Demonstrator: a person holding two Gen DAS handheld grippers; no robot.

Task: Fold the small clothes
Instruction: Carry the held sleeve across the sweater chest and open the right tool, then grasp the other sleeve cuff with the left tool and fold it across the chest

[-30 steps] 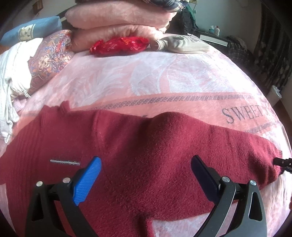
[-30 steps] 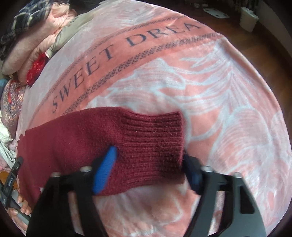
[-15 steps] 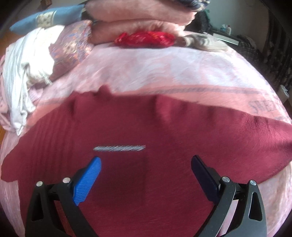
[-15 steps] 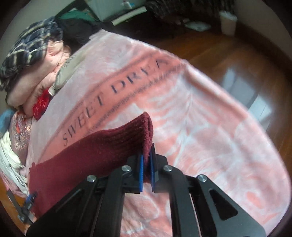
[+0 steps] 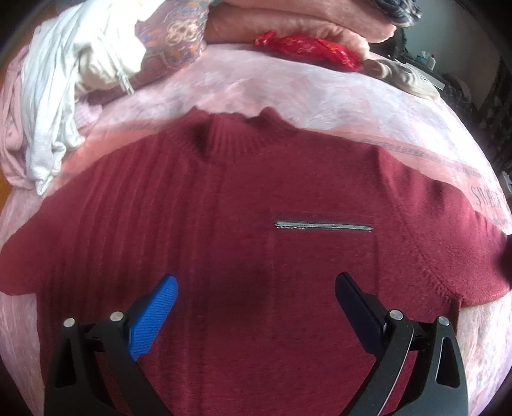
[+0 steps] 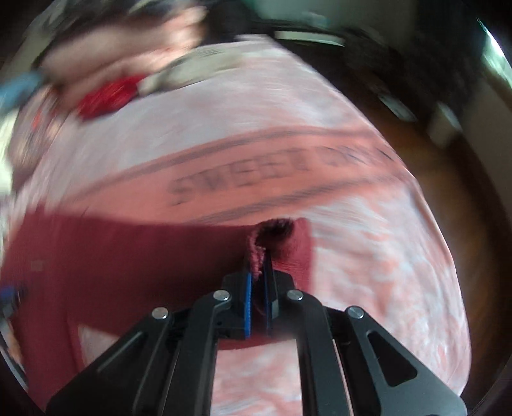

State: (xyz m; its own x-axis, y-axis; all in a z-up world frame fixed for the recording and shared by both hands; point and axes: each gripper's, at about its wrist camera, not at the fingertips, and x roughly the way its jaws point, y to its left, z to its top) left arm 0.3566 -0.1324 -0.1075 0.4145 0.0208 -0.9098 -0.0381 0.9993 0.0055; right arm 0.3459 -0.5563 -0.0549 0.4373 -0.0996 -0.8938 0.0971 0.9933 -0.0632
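Note:
A dark red knit sweater [image 5: 243,224] lies flat, front up, on a pink blanket [image 5: 288,89], its ribbed collar [image 5: 236,134] toward the far side and a short grey stripe [image 5: 323,225] on the chest. My left gripper [image 5: 256,294] hovers open over the sweater's body with nothing between its fingers. In the blurred right wrist view, my right gripper [image 6: 258,275] is shut on the cuff [image 6: 272,240] of the sweater's sleeve [image 6: 128,252], lifted off the blanket [image 6: 368,288].
White and patterned clothes [image 5: 64,80] are heaped at the bed's far left. Folded pink blankets [image 5: 288,22], a red cloth [image 5: 307,48] and a beige item [image 5: 403,76] lie along the far edge. Wooden floor [image 6: 448,192] shows past the bed's right side.
My right gripper closed on the sleeve cuff, lifted it and swung it across the bed. My left gripper slid along the sweater from the sleeve side to over the chest, staying open.

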